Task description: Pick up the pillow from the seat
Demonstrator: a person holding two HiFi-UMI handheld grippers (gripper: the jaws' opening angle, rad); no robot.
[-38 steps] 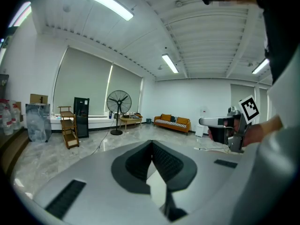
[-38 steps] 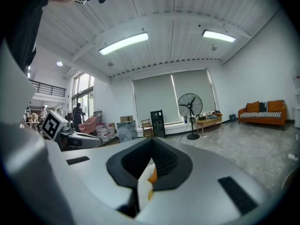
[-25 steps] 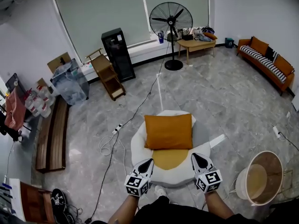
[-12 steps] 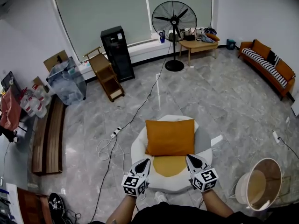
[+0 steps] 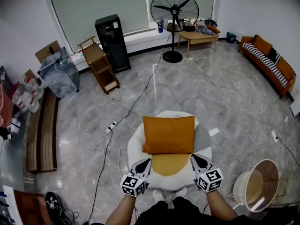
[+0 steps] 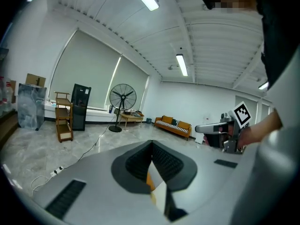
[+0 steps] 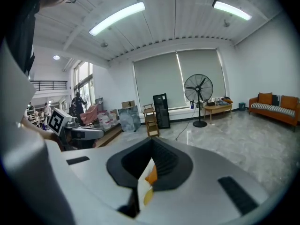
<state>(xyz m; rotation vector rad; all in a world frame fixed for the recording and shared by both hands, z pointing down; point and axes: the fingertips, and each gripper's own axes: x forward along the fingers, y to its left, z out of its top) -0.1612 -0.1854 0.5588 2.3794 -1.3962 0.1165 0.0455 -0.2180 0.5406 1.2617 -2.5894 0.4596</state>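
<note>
An orange pillow [image 5: 168, 134] lies on the back half of a round white seat [image 5: 135, 146] with an orange-yellow cushion [image 5: 169, 163] in its middle. My left gripper [image 5: 145, 162] hovers over the seat's near left edge, jaws shut, nothing held. At the near right edge of the seat, my right gripper [image 5: 196, 157] is likewise shut and empty. Both tips stop just short of the pillow's near edge. In the left gripper view the gripper [image 6: 152, 143] points across the room, with a sliver of orange behind its jaws. The right gripper [image 7: 151, 140] looks the same way in its own view.
A round wicker basket [image 5: 255, 185] stands on the floor to the right of the seat. A white power strip and cable [image 5: 110, 127] trail on the left. Farther off are a standing fan [image 5: 174, 13], a black cabinet [image 5: 112, 42], a wooden shelf [image 5: 98, 66] and an orange sofa [image 5: 268, 62].
The head view has shifted a little; the seat and pillow sit slightly lower-left in the frame. Both grippers stay shut near the seat's front edge.
</note>
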